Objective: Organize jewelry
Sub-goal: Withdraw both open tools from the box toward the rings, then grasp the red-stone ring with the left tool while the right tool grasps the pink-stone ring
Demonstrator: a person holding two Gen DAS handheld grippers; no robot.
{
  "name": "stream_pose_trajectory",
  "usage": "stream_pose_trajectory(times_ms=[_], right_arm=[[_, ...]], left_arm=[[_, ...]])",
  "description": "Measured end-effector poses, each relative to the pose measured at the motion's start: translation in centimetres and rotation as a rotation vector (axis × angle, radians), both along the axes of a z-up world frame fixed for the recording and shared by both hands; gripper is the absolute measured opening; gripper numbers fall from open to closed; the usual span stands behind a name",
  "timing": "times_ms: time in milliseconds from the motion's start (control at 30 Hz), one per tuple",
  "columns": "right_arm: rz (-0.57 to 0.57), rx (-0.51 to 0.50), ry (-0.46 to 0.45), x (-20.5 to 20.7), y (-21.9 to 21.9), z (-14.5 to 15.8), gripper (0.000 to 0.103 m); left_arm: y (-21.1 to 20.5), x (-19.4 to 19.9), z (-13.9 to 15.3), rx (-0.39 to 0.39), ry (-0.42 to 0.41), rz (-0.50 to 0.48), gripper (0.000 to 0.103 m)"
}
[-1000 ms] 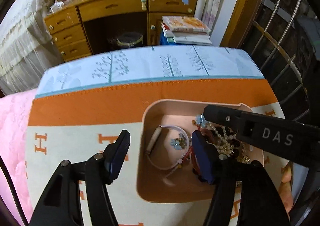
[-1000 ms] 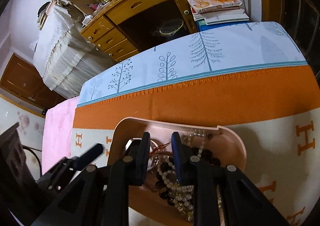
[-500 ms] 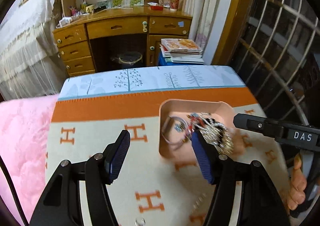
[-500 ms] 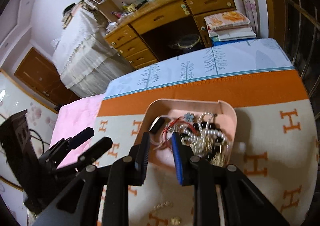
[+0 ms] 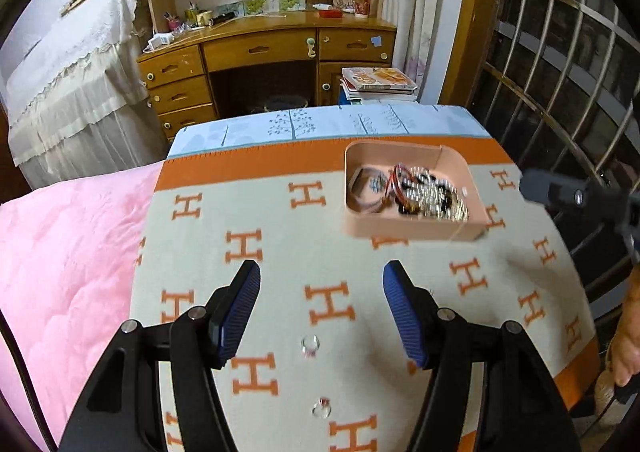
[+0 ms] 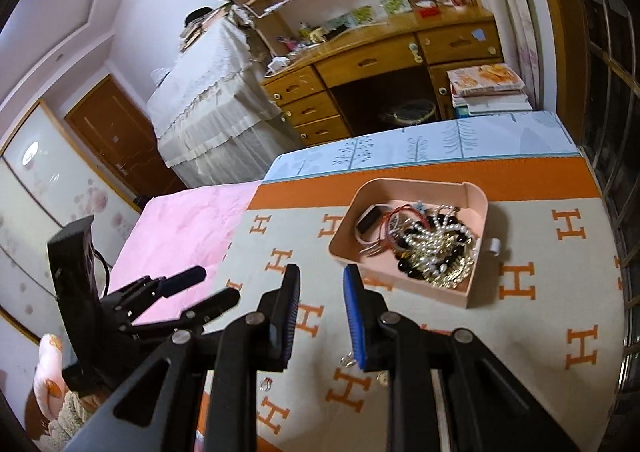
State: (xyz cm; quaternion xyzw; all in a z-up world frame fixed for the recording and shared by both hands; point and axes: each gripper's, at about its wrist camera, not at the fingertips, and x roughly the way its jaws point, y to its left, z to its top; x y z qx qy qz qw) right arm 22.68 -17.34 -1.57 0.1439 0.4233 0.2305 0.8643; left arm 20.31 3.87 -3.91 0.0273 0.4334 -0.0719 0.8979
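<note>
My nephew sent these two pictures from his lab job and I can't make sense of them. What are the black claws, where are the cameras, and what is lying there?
A person holds a handheld two-finger gripper in each hand, each carrying a forward-looking camera. One picture looks along the left gripper, jaws apart and empty; the other along the right gripper, jaws narrow, nothing between them. On the H-patterned blanket sits a pink tray piled with jewelry: pearls, dark beads, bangles. Two loose rings lie nearer the left gripper.
</note>
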Motion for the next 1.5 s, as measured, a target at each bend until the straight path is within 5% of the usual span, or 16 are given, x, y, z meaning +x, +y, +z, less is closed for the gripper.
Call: stream_pose_trajectory(times_ms=[433,500,633,967,1500], right_arm=[[0.123,-0.055,0.058,-4.5,5.8,-8.2,0.023],[0.135,-0.067,0.076,-4.9,6.4,-9.3,0.023],[0.132,-0.070,0.108,-5.1,6.6,-10.7,0.023],[0.106,-0.068,0.099,-5.7,7.0,-10.9,0.023],[0.129,-0.111,0.096,-6.2,8.5,-11.5,0.023]], left_arm=[[2.2,-7.0,-10.0,-0.067,0.072,-0.066,0.062],[1.9,-7.6,-10.5,-0.031,0.058,-0.094,0.061],[1.6,-7.7,-11.3,-0.036,0.081,-0.141,0.040],[2.2,-7.2,-12.4,-0.065,0.107,-0.178,0.036],[3.0,-7.6,-12.5,-0.077,0.088,-0.178,0.014]])
